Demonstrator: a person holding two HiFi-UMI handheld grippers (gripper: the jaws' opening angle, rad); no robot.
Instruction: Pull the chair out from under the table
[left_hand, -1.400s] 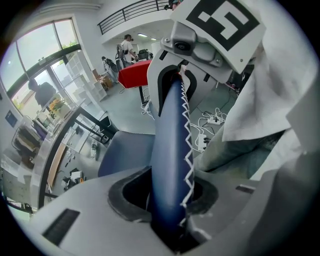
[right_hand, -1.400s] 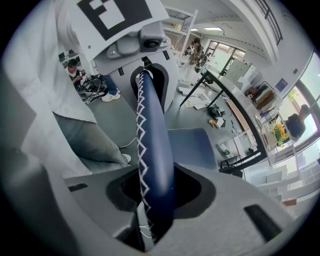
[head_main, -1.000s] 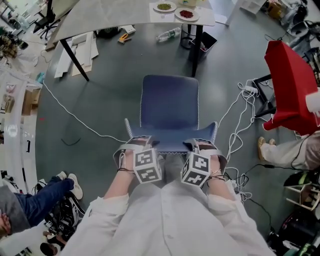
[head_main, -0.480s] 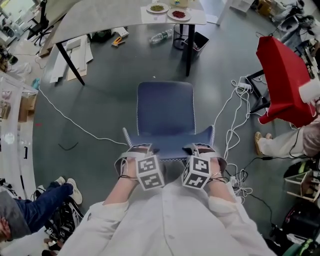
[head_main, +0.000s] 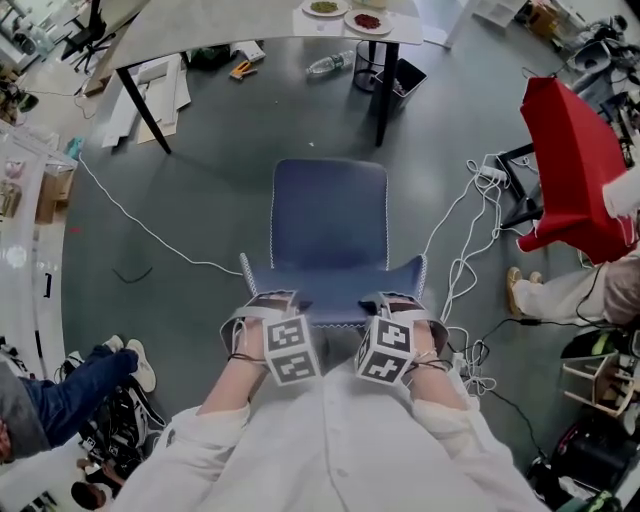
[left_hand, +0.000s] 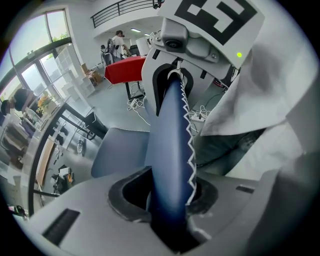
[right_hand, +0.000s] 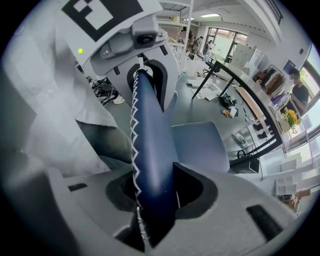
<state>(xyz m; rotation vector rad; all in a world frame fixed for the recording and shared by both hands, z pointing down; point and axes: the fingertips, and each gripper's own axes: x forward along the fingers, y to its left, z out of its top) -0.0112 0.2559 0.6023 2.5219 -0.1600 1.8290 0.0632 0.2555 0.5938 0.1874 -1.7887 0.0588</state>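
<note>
Left gripper (head_main: 272, 300) and right gripper (head_main: 396, 301) both clamp the chair (head_main: 330, 225) back. It looks clear of the table (head_main: 200, 30), so you can probably release.

The chair (head_main: 330, 225) stands between the table (head_main: 220, 20) and the person (head_main: 330, 440).

Grey floor (head_main: 200, 200); white cables (head_main: 468, 245) coiled near the right claw's (head_main: 398, 303) right, red-draped stand (head_main: 570, 150) farther right, loose white boards (head_main: 160, 85) well ahead-left of the left claw (head_main: 272, 303).
</note>
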